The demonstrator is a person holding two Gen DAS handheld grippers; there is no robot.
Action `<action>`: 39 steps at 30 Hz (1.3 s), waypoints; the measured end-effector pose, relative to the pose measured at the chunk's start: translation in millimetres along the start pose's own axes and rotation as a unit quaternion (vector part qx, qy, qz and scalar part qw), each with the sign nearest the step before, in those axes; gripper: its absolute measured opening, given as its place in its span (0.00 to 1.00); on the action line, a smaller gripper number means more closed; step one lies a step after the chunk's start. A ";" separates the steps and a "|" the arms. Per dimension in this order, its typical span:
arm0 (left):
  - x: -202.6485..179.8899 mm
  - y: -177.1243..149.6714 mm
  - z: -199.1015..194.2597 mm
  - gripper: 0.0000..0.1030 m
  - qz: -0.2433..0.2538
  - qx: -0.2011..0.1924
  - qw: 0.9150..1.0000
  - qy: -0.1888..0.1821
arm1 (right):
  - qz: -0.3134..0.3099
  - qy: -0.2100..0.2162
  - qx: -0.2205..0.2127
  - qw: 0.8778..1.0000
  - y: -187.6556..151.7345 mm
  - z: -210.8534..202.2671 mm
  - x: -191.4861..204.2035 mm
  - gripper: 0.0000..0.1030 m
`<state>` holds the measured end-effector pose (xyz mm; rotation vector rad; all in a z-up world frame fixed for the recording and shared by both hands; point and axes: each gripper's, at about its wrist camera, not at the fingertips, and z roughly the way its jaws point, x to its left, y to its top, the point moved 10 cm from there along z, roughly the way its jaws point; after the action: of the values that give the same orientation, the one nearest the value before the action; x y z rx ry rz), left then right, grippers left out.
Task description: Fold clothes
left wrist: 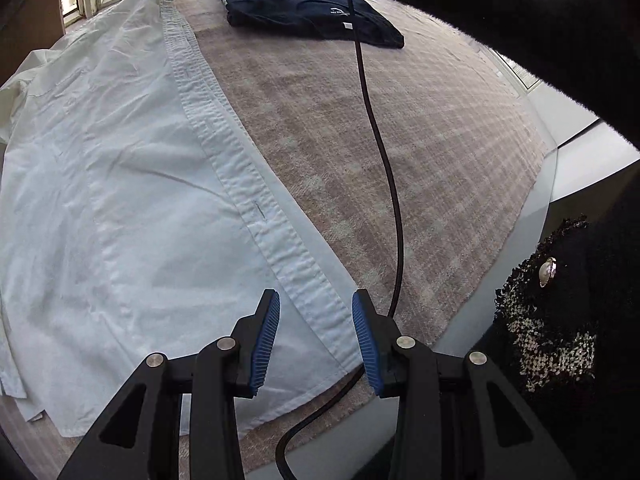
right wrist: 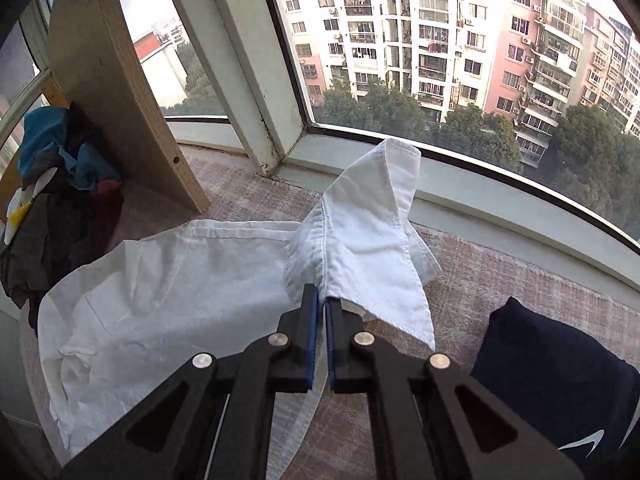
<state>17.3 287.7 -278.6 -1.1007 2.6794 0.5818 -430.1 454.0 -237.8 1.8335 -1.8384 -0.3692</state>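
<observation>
White shirt [right wrist: 168, 292] collar, right-wrist view only

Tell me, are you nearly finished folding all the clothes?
Not yet. One dark blue garment already lies folded on the checked cloth. The white shirt is in hand: still spread flat, the right hand-held gripper pinching its collar, the left hand-held gripper open over the bottom of the button strip. A crumpled heap of clothes by the wooden board still waits.
</observation>
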 end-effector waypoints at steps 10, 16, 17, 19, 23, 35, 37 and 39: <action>0.1 -14.7 -7.3 0.35 0.006 0.016 1.000 0.003 | -0.028 -0.066 0.005 0.997 -0.5 18.5 -13.3 0.04; -6.3 -12.5 1.7 0.35 0.028 0.022 0.999 -0.021 | -0.084 -0.124 -0.008 0.989 10.3 18.7 -6.0 0.04; -7.1 -13.3 2.9 0.35 0.028 0.024 0.999 -0.023 | -0.091 -0.128 -0.009 0.988 11.3 19.7 -3.5 0.04; -5.2 -15.3 9.2 0.36 0.026 0.035 0.999 -0.020 | -0.099 -0.134 -0.009 0.986 12.2 21.1 -0.2 0.04; -6.4 -12.4 14.8 0.36 0.025 0.031 0.999 -0.028 | -0.102 -0.135 -0.008 0.986 13.1 20.9 0.9 0.04; -18.9 1.6 17.9 0.31 0.014 0.001 0.994 -0.107 | -0.121 -0.126 0.013 0.985 -12.4 5.4 2.7 0.05; -12.9 0.1 3.6 0.31 0.008 -0.005 0.995 -0.100 | -0.123 -0.136 0.012 0.983 -26.5 -18.8 -2.7 0.07; 1.0 2.3 -13.4 0.31 -0.007 -0.022 0.997 -0.072 | -0.119 -0.155 0.009 0.981 -46.5 -47.8 -9.7 0.12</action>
<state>14.7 282.8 -266.1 -1.0452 2.5462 0.6932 -365.7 468.9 -224.4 2.1116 -1.8224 -0.7663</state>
